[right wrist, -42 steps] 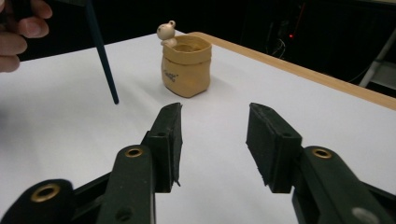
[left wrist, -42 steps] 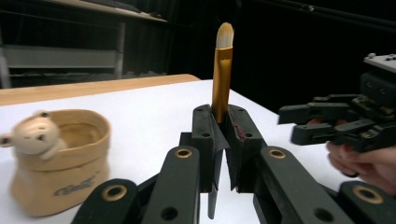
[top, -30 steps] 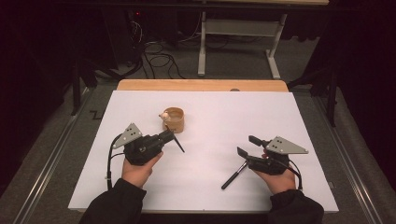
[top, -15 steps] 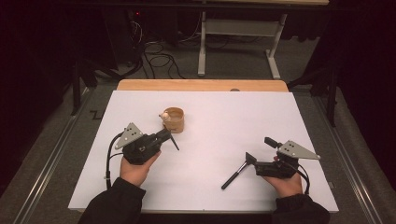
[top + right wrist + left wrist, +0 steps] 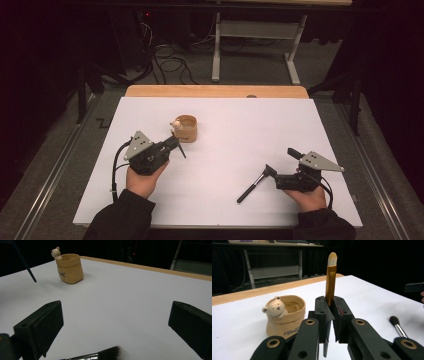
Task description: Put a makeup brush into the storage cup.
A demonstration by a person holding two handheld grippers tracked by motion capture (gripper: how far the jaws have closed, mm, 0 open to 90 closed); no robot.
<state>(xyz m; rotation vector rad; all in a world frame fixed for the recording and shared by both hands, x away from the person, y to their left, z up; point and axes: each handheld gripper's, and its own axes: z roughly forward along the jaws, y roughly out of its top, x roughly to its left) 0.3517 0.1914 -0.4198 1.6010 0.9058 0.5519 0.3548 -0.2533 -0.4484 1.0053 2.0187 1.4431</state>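
A tan bear-faced pot [image 5: 186, 128] [image 5: 287, 315] [image 5: 69, 268] stands upright on the white table [image 5: 300, 120]. Just near and left of it, my left gripper [image 5: 172, 145] [image 5: 331, 315] is shut on a thin brush [image 5: 330, 282] with a gold ferrule and pale tip; its dark handle [image 5: 181, 150] [image 5: 25, 262] slants down below the jaws. My right gripper [image 5: 281, 161] [image 5: 115, 322] is open at the near right. A black-bristled brush [image 5: 254, 186] [image 5: 105, 354] [image 5: 397, 325] lies flat on the table, its head just below the right gripper's spread jaws.
A wooden strip [image 5: 215, 91] runs along the table's far edge. Beyond it are a metal stand [image 5: 255, 30] and cables [image 5: 170, 55] on the floor. A rail [image 5: 50, 170] runs beside the table on the left.
My right gripper has drawn back toward the near right edge while the black brush stays on the table. The left gripper has shifted slightly nearer with the thin brush.
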